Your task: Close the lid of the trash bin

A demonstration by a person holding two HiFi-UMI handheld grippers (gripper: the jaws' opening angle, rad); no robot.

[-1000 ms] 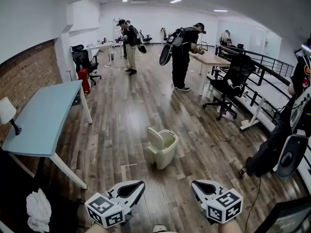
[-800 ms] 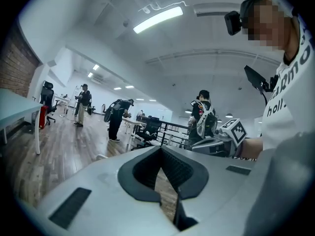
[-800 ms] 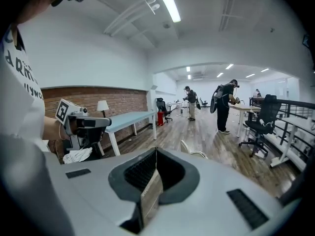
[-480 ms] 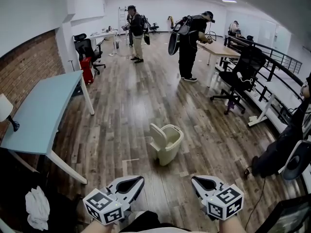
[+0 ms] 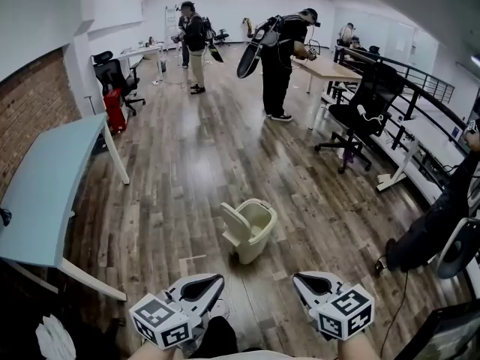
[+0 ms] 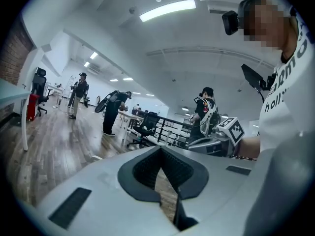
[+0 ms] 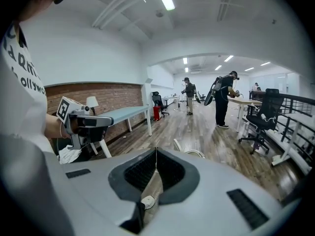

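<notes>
Where the wood-plank floor (image 5: pixel 187 156) lies bare in the middle of the room, the following are noted.

1. Trash bin (image 5: pixel 255 235): cream plastic, standing on the floor ahead of both tools and apart from them. Lid (image 5: pixel 231 225) raised, upright along the bin's left side; mouth uncovered, with nothing visible inside from the head view.

2. Left hand-held gripper (image 5: pixel 215 283): low at the near edge of the head view, marker cube (image 5: pixel 159 321) at its rear, tip pointing towards the bin. Jaws drawn together with the tips meeting; only floor shows through the small gap behind the tips. Holds nothing.

3. Right hand-held gripper (image 5: pixel 298 281): level with the left one and well apart from it, with its own marker cube (image 5: pixel 345 315). Jaw tips likewise touching, nothing between them. In its own view the bin's rim and raised lid show just past the tips.

4. Bench (image 5: pixel 45 193): light blue top, white legs, along the brick wall (image 5: pixel 30 118) on the left; white cloth (image 5: pixel 56 337) lying below its near end.

5. Office chair (image 5: pixel 364 115): black, on castors, right of centre, beside a black railing (image 5: pixel 420 96).

6. Two persons wearing dark gear, one mid-room (image 5: pixel 277 66) at a wooden table (image 5: pixel 326 67), one farther back (image 5: pixel 193 47). A third person (image 5: pixel 442 223) stands at the right edge.
</notes>
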